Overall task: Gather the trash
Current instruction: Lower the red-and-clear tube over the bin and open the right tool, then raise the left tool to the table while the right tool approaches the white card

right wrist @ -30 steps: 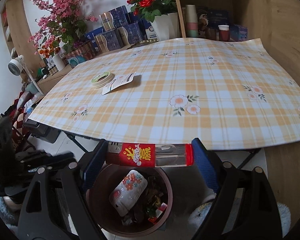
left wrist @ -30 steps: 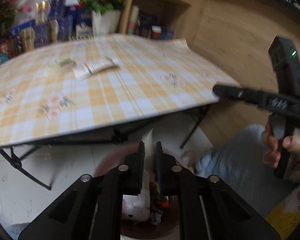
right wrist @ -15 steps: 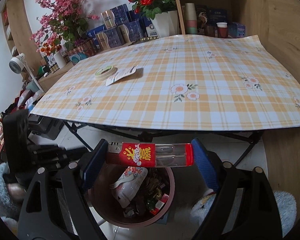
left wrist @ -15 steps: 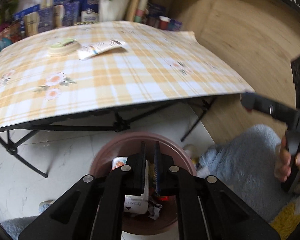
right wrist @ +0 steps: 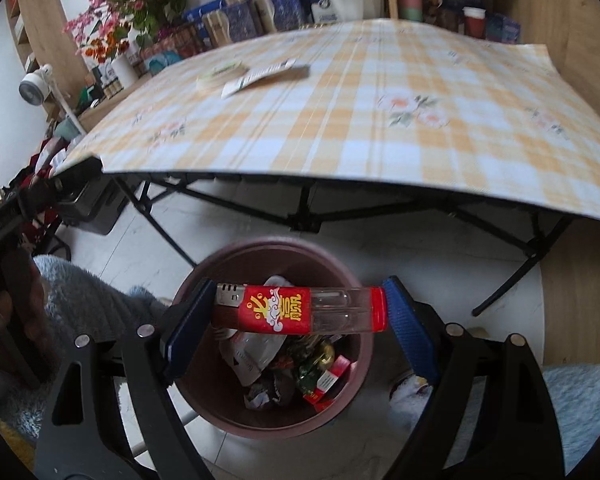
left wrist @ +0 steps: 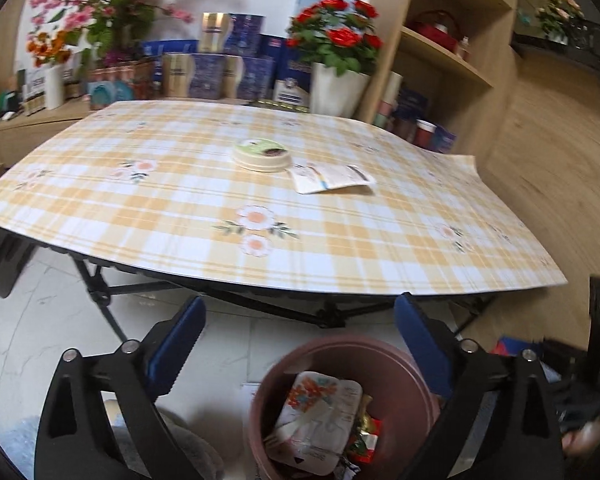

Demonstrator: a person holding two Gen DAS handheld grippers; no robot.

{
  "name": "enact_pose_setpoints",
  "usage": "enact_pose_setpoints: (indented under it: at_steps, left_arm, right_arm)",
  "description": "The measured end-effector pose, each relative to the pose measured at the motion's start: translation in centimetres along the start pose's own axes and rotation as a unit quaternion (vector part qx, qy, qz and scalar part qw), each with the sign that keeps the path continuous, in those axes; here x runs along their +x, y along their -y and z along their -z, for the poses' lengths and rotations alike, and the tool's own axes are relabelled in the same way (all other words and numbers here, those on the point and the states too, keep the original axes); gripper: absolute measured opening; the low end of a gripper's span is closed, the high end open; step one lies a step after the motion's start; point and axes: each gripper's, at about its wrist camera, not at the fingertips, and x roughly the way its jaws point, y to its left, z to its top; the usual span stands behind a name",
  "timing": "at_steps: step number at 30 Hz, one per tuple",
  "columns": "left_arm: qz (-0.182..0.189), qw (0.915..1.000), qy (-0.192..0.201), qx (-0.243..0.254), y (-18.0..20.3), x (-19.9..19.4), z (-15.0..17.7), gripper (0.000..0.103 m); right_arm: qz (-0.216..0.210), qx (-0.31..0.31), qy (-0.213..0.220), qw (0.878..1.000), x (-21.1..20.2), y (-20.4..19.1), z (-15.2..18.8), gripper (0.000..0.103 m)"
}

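My right gripper (right wrist: 296,316) is shut on a red lighter (right wrist: 300,309), held crosswise straight above the brown trash bin (right wrist: 204,276) on the floor. The bin holds wrappers and a white packet (right wrist: 252,354). My left gripper (left wrist: 300,344) is open and empty, just above and behind the same bin (left wrist: 384,350), where a floral white packet (left wrist: 320,416) lies on top. On the checked table, a round tape roll (left wrist: 261,154) and a flat white wrapper (left wrist: 332,178) lie side by side; they also show in the right wrist view, the roll (right wrist: 220,74) and the wrapper (right wrist: 264,76).
The folding table (left wrist: 340,240) with its black legs (right wrist: 168,236) stands just behind the bin. Flower pots, boxes and wooden shelves (left wrist: 440,40) line the far side. A blue fluffy rug (right wrist: 80,292) lies beside the bin.
My left gripper opened and let go of the white scrap it was pinching, then lifted and turned toward the table. My right gripper moved the lighter forward over the bin.
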Motion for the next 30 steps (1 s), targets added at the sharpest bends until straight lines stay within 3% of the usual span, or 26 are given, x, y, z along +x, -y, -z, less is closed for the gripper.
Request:
enact_pose_setpoints:
  at_steps: [12, 15, 30]
  left_arm:
    - [-0.019, 0.9998, -0.01, -0.003, -0.6, 0.1, 0.3, 0.097]
    - [-0.02, 0.9997, -0.012, -0.004, -0.6, 0.2, 0.4, 0.097]
    - [-0.027, 0.9995, 0.011, -0.012, -1.0, -0.6, 0.1, 0.097]
  right_arm:
    - [-0.004, -0.028, -0.057, 0.998, 3.5, -1.6, 1.3, 0.085]
    - [-0.002, -0.023, -0.052, 0.998, 3.3, -1.4, 1.2, 0.095]
    - [0.036, 0.004, -0.021, 0.999, 1.9, 0.2, 0.2, 0.097]
